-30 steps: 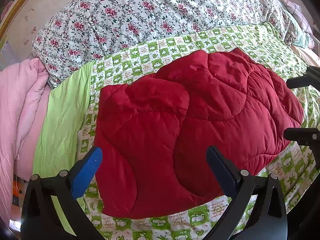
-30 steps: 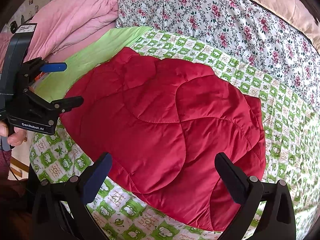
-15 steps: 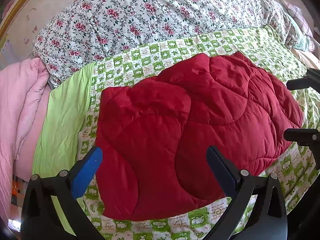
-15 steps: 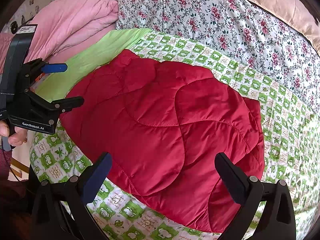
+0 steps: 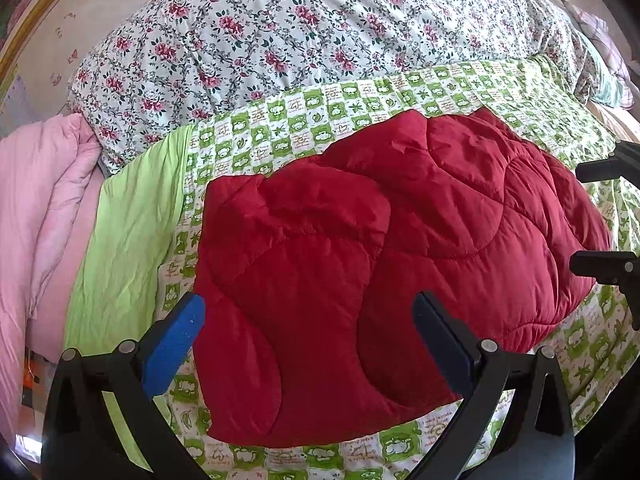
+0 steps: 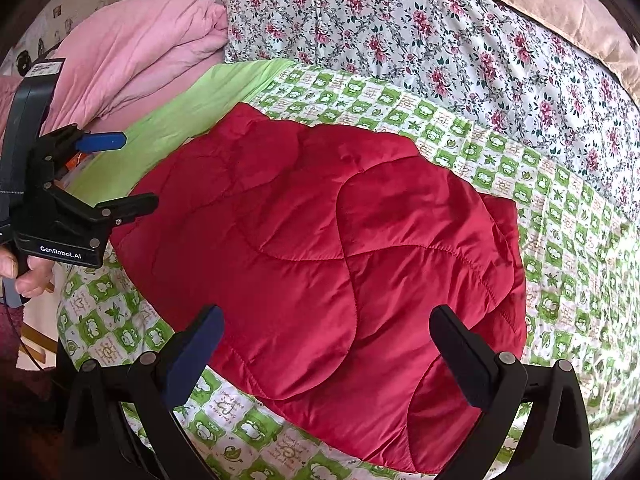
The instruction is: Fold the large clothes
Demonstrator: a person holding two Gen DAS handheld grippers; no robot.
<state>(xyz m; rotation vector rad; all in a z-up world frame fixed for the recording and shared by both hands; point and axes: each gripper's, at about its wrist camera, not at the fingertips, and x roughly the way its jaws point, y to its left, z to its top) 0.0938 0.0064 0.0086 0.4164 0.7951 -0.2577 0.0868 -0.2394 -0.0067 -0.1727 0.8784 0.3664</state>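
Both grippers gape wide and hold nothing: left gripper (image 5: 308, 332), right gripper (image 6: 328, 340). The folded red quilted garment (image 6: 328, 248) lies near the bed's front edge on the green checked sheet (image 6: 560, 216). Beyond, the floral duvet (image 5: 280, 40) runs out of frame.
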